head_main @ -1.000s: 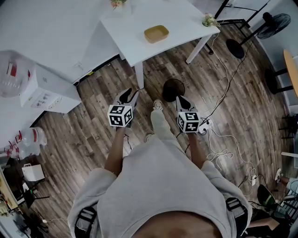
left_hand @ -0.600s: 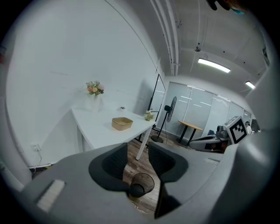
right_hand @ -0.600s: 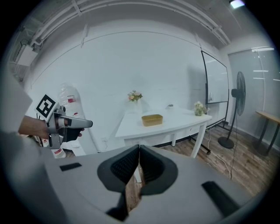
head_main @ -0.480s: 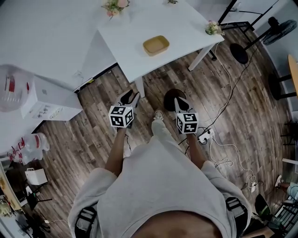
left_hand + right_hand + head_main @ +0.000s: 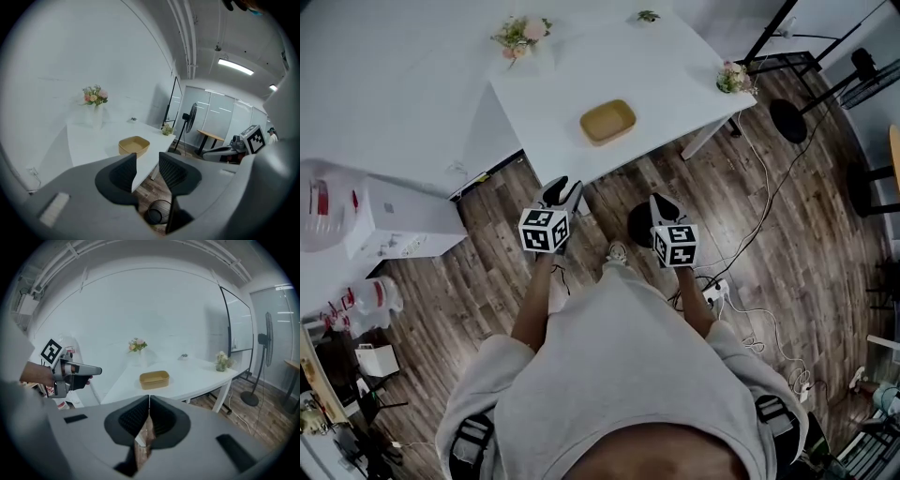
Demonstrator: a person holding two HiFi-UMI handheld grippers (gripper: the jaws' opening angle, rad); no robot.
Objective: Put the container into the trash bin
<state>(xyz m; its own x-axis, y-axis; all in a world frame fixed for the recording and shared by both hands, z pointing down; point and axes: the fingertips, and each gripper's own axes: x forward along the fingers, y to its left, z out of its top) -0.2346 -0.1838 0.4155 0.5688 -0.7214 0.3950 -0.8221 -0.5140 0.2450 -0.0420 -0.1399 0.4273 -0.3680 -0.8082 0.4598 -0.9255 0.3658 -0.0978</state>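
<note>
A tan, shallow container lies on the white table; it also shows in the left gripper view and the right gripper view. A dark round trash bin stands on the wood floor by the table's front leg, seen between the left jaws too. My left gripper is open and empty, short of the table edge. My right gripper is shut on nothing, its tips over the bin's right side. Both are well apart from the container.
A flower vase and a small plant stand on the table. A white cabinet is at the left, a fan base and cables with a power strip at the right.
The person has walked toward the table: table, container and bin have drawn closer in the head view, and both grippers have come forward with the body.
</note>
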